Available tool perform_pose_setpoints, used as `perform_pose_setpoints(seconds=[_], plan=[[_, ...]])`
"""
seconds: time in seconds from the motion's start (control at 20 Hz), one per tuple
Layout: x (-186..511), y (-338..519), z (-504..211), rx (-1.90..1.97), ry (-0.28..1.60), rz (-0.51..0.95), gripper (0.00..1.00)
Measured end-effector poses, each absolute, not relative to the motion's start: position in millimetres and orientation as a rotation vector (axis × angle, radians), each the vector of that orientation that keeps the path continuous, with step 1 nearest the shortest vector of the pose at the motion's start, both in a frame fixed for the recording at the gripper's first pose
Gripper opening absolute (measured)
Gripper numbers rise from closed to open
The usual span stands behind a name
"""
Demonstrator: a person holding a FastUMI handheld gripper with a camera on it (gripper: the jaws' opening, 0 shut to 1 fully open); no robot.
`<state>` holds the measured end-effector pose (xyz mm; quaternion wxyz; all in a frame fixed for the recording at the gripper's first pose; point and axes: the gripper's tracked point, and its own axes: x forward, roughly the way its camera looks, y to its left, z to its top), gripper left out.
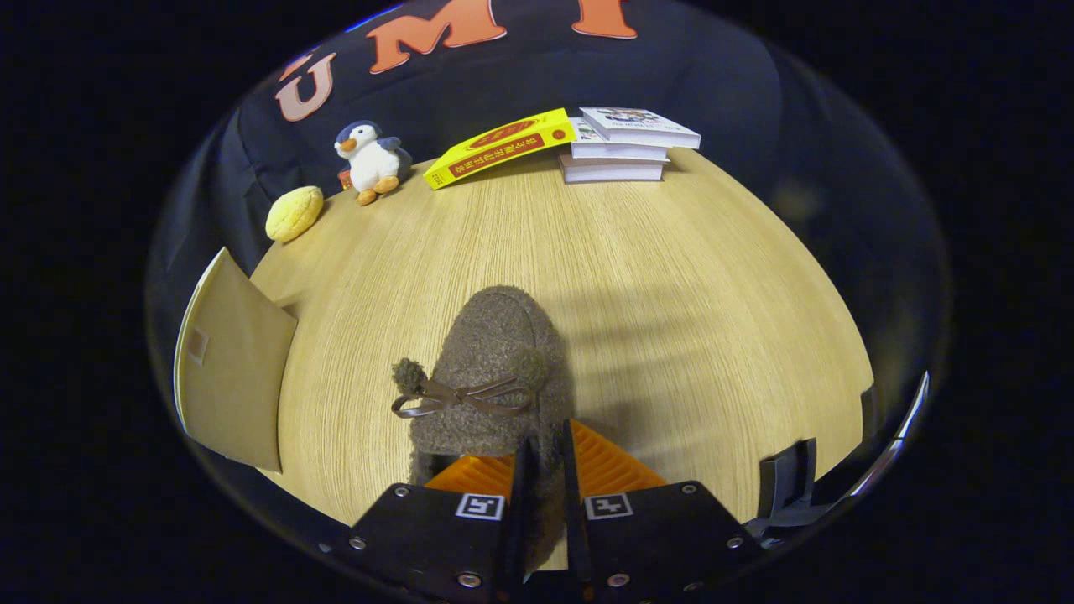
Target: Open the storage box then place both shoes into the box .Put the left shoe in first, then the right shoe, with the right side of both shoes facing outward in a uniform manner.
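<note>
- Gripper view: your gripper [544,457] has its two fingers drawn close together, pinching the fuzzy rear rim of a brown shoe [491,361]. Both fingers [522,470] appear to press on that rim, one each side.
- The shoe points away from you, toe toward the far side of the bench [671,277], bow across its top. I can't tell whether it rests on the wood or is just lifted.
- Box lid [231,361]: a tan flap stands open left of the shoe, well apart from it. So the opening step looks done; the box's inside is hidden.
- Judgement: this is a shoe pickup. Which shoe it is I can't say. No other shoe is to be seen on the bench, so one may already be boxed.
- Left to do: carry this shoe left to the box and set it with its right side outward.
- Pose: you hold the gripper low, angled down and forward along the shoe's length.
- Far edge: plush penguin [369,159], yellow bun [294,213], books [625,147]. All well clear.
</note>
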<state>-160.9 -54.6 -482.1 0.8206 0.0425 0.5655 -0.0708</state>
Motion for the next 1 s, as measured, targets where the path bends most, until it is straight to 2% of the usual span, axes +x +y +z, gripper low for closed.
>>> perform_pose_setpoints(seconds=[0.1, 0.35, 1.0], plan=[[-159, -55, -486, 0.111, 1.212, -0.174, 0.13], [-161, -52, -479, 0.153, 1.233, -0.193, 0.05], [-112, 59, -360, 0.160, 1.126, -0.100, 0.05]])
